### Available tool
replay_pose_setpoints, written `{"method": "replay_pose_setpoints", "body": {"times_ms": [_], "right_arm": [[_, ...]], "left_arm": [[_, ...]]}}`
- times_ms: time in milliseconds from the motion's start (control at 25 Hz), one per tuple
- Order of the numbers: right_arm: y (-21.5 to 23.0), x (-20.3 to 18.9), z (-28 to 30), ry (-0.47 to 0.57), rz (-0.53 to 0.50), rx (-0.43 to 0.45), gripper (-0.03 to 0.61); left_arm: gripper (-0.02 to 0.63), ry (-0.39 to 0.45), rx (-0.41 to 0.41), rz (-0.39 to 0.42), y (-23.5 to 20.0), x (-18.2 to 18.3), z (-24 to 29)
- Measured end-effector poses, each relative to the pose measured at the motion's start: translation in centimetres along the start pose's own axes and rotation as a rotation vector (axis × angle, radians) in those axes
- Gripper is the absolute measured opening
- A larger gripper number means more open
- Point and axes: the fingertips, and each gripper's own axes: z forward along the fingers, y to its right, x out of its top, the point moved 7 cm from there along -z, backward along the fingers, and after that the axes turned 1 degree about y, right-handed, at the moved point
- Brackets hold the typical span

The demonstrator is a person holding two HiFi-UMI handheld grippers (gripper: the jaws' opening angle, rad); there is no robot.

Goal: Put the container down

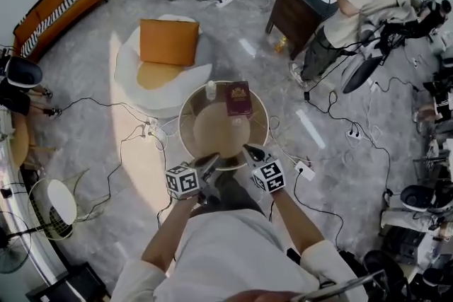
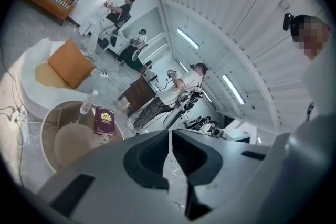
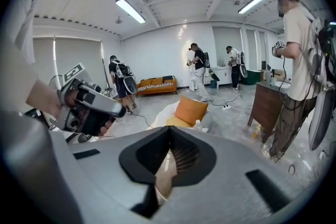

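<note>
Glass table (image 1: 182,125) — glossy marble floor (image 1: 233,64).

floor (image 1: 85,67): grey marble | white armchair (image 1: 134,74), orange cushion (image 1: 168,41) | orange sofa (image 1: 56,7) | dark cabinet (image 1: 294,7) | strip lights (image 3: 130,10)

Bright ceiling light, fisheye-warped edges.

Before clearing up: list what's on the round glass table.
A clear plastic bottle, a dark red book, a round beige container. Left claw and right claw hide the table's near rim.
</note>
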Motion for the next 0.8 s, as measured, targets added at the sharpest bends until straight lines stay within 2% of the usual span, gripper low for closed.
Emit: {"method": "replay_pose_setpoints", "body": {"times_ms": [160,320,560,800], "right_arm": [[-4.3,0.7,-4.5,0.028,-0.024,-0.016,-0.005],[-6.5,1.9,-8.5,0.052,-0.078,-0.030,-0.005],[-7.0,3.8,-14.0,0.103,-0.055,-0.090,-0.005],[-6.1,4.4,-17.5,0.137,-0.080,-0.094,-0.005]], "left_arm": [[0.025,0.054,0.024,0.052,2.8,-1.1,-4.7],[0.025,0.098,0.026,0.129,6.2,-0.7,-7.5],[0.025,0.139,0.026,0.248,10.3,-0.7,-9.1],[0.025,0.161,0.026,0.279,13.0,-1.7,-8.7]]}}
